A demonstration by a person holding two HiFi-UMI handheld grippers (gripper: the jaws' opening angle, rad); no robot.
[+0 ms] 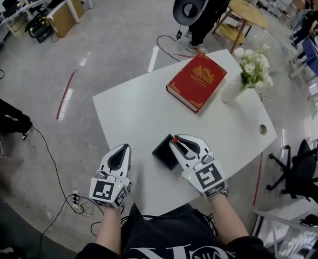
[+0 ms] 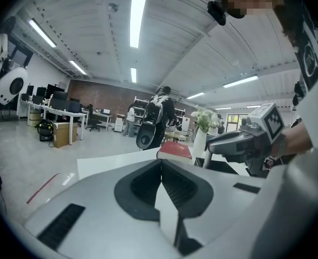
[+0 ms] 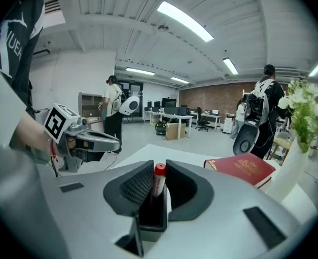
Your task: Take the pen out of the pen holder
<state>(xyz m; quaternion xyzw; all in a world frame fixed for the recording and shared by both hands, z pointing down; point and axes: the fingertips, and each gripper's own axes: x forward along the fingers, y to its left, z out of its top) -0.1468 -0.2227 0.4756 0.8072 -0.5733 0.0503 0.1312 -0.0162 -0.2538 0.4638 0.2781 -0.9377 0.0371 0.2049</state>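
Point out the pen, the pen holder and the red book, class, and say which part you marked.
pen (image 3: 159, 170), right gripper view, its red cap.
pen holder (image 1: 162, 151), head view, its black side.
red book (image 1: 196, 81), head view, middle of its cover.

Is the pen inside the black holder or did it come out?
Inside. The pen stands upright in the pen holder, only its red top poking out, with the right gripper pinching that top.

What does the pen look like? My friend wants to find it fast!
On the white table, near its front edge, stands a square black pen holder. The red-capped pen sticks up from it between the right tongs; the other red thing, a hardcover book, lies flat.
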